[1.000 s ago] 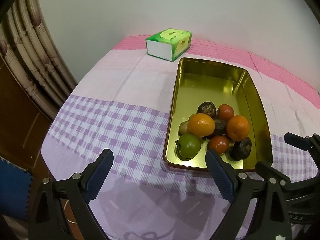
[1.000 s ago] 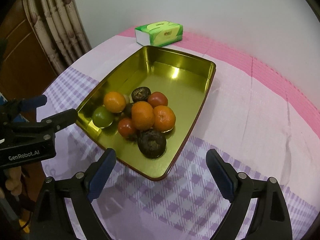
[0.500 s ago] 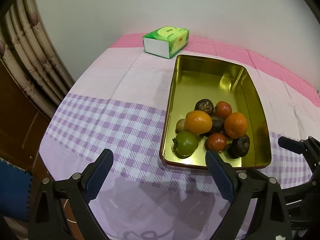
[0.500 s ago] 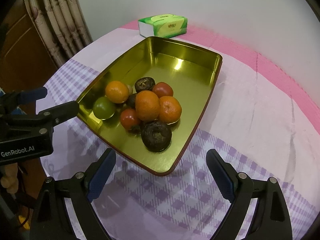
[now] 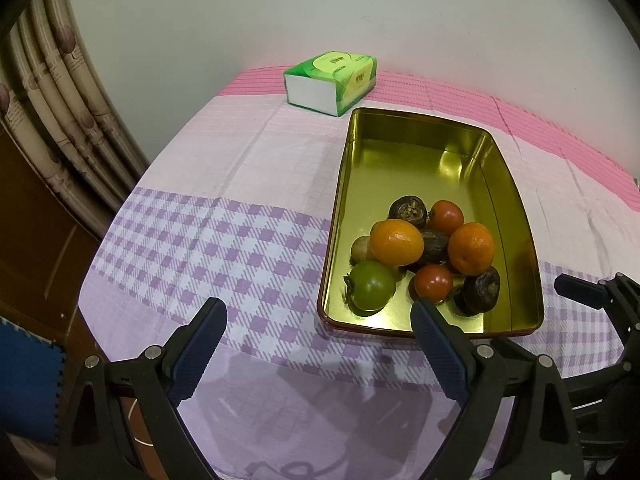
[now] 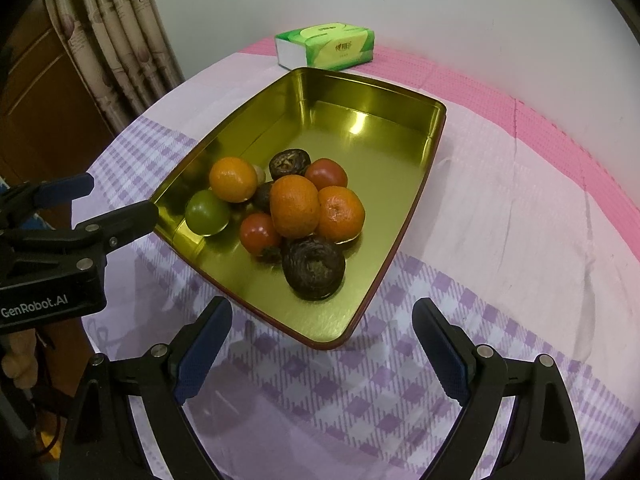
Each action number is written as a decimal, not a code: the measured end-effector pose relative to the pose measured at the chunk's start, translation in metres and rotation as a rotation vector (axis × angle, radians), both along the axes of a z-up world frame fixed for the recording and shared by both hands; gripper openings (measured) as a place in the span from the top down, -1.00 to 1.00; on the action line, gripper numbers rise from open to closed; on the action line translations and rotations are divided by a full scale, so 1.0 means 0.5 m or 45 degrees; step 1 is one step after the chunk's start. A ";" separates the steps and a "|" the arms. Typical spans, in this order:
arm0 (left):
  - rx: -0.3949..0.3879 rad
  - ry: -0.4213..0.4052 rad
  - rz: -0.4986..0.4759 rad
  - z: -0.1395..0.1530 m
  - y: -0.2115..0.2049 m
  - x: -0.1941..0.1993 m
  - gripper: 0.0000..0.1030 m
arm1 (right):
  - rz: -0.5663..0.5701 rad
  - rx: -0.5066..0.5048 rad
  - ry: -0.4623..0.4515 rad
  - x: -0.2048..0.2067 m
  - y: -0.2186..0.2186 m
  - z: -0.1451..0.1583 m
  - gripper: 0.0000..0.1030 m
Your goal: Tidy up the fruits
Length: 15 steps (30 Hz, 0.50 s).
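Observation:
A gold metal tray [image 5: 516, 216] [image 6: 384, 92] lies on the checked cloth, with fruit piled at its near end. The pile holds two oranges [image 5: 396, 242] [image 6: 295, 206], two red tomatoes [image 5: 433, 282] [image 6: 258, 233], a green tomato [image 5: 373, 285] [image 6: 207, 212], dark wrinkled fruits [image 5: 480, 290] [image 6: 313, 268] and a small tan fruit [image 5: 360, 248]. My left gripper [image 5: 316, 312] hovers open just short of the tray's near rim. My right gripper [image 6: 322, 308] hangs open over the tray's near corner. Nothing sits between either pair of fingers. Each gripper shows at the edge of the other's view [image 5: 580, 292] [image 6: 80, 208].
A green tissue box [image 5: 330, 80] [image 6: 326, 46] stands behind the tray near the wall. Curtains [image 5: 52, 112] and dark wooden furniture flank the table's left edge. Pink and purple-checked cloth [image 5: 208, 208] stretches left of the tray, and more cloth [image 6: 520, 220] to its right.

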<state>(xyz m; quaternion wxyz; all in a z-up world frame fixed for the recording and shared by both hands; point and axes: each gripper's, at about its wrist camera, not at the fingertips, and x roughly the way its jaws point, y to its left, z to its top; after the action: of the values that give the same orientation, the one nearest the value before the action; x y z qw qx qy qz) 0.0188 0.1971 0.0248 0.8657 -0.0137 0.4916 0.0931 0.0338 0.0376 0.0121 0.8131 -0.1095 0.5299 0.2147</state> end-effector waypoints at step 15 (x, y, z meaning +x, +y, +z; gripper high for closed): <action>-0.009 0.005 -0.013 -0.004 -0.001 0.001 -0.78 | 0.001 0.005 0.005 0.000 0.000 -0.003 -0.78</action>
<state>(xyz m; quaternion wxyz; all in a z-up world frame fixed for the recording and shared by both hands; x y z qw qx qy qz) 0.0191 0.1967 0.0227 0.8651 -0.0139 0.4938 0.0870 0.0335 0.0374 0.0106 0.8123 -0.1076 0.5309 0.2164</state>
